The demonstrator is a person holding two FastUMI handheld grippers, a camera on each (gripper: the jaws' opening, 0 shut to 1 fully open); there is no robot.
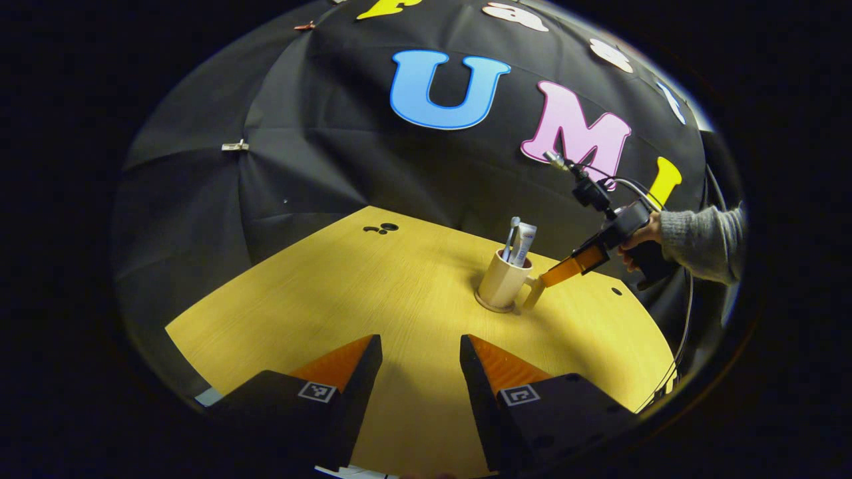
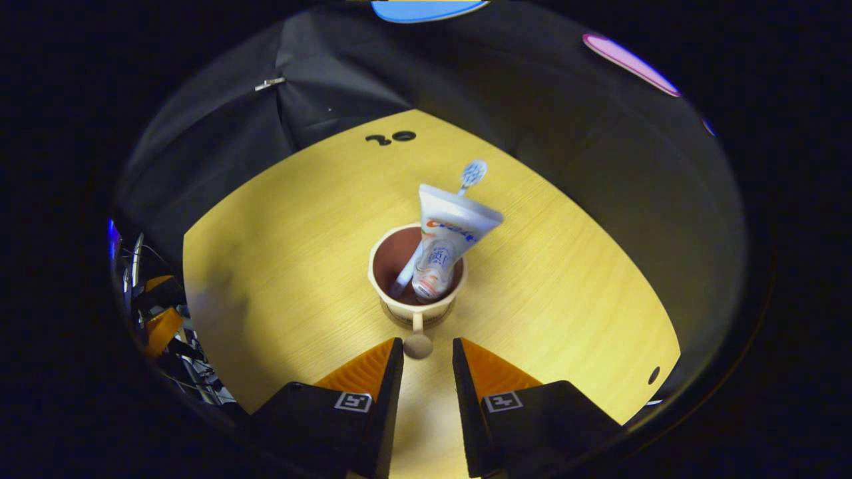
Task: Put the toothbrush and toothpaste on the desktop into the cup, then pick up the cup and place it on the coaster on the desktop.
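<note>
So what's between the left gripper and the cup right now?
Bare desktop, going by the left gripper view: nothing lies between the left gripper and the cup.

We saw a cream cup [image 2: 418, 307] with a dark brown inside, standing on a tan coaster [image 1: 493, 307] of pale wood tone. The toothpaste [image 2: 447, 245] was a white tube with red and blue print, its lower part printed in grey. The toothbrush [image 2: 471, 174] was white, its head bristled in white and light blue. The desktop [image 1: 373, 293] was yellow wood grain with fine pale streaks and a few small black spots. A person's sleeve [image 1: 705, 241] was grey knit.
</note>
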